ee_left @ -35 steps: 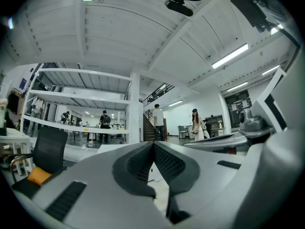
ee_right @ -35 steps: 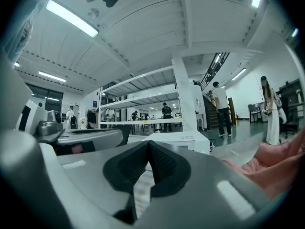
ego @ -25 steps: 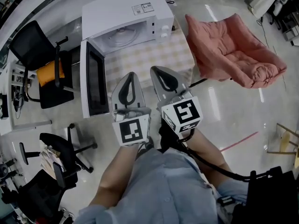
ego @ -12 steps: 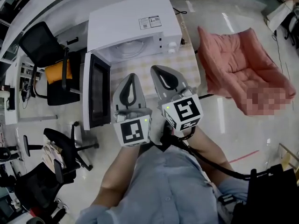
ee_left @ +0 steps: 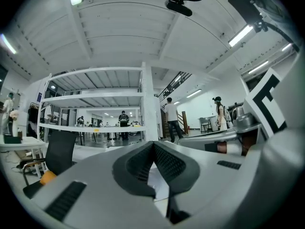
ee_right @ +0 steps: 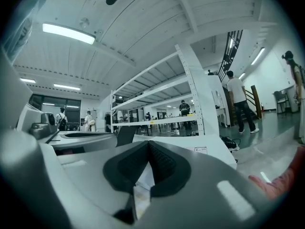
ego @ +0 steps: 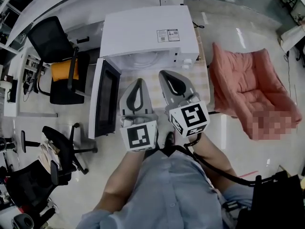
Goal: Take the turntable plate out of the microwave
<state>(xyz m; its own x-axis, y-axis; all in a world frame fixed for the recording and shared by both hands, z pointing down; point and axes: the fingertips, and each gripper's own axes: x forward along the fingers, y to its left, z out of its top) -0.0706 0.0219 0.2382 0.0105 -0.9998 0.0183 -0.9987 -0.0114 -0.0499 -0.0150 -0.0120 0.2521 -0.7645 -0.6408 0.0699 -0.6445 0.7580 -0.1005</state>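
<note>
The white microwave (ego: 150, 32) stands on a table with a checked cloth (ego: 194, 75), and its door (ego: 106, 98) is swung wide open to the left. Inside the lit cavity the glass turntable plate (ego: 143, 59) shows faintly, lying flat. My left gripper (ego: 138, 81) and right gripper (ego: 167, 73) are held side by side just in front of the cavity, pointing level at it. Both are shut and hold nothing. The left gripper view shows the pads of my left gripper (ee_left: 153, 144) meeting, and the right gripper view shows my right gripper (ee_right: 148, 143) shut too, with the microwave's top (ee_right: 190, 149) beyond.
A pink cushioned seat (ego: 248, 92) lies on the floor right of the table. Black office chairs (ego: 55, 63) (ego: 62, 149) stand to the left, near the open door. White shelving and several people are far off in the room.
Both grippers and the head have moved toward the microwave, which now sits lower and nearer in the head view. The jaws stayed shut and the door stayed open.
</note>
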